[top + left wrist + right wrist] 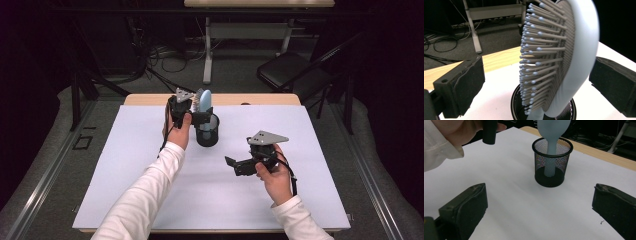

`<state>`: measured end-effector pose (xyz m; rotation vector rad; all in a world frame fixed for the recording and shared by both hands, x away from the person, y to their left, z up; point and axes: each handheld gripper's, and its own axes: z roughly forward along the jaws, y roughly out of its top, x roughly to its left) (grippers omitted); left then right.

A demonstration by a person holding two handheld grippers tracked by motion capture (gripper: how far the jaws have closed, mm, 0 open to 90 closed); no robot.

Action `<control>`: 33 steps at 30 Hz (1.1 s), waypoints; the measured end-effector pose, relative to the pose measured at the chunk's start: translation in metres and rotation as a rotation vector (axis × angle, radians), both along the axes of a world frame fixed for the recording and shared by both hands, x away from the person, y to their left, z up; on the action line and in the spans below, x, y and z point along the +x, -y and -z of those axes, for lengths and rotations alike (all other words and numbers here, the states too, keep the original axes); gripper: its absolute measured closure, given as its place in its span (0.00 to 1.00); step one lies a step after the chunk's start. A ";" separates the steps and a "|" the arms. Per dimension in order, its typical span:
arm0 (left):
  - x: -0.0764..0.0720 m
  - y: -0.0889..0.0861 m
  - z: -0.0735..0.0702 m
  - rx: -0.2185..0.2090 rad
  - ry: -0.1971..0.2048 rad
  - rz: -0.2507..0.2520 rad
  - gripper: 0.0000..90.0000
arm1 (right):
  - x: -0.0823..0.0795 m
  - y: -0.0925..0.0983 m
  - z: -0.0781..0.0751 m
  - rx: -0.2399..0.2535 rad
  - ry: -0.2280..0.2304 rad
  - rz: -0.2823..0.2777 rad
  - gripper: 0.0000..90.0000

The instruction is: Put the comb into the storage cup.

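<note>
Hairbrush (205, 101) already stands handle-down in the mesh cup (207, 131); my left hand-held gripper (196, 111) is spread around its head, right hand-held gripper (235, 165) spread idle at 4 o'clock. Basically just backing off left.

Black folding chair (295, 70) and floor cables (167, 57) behind the table (150, 200).

you're working at a wooden table (150, 99) wearing a white sheet (150, 165) — a black mesh cup (207, 131) is standing directly on it.

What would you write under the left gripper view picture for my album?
Blue hairbrush stands handle-down in black mesh cup, between the left gripper's open jaws.
</note>
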<state>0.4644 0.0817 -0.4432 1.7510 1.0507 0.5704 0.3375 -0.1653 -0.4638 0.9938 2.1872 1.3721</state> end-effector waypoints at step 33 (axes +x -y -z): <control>-0.042 -0.019 -0.053 0.098 0.021 0.134 0.01 | 0.005 0.000 -0.004 0.000 0.002 0.006 0.00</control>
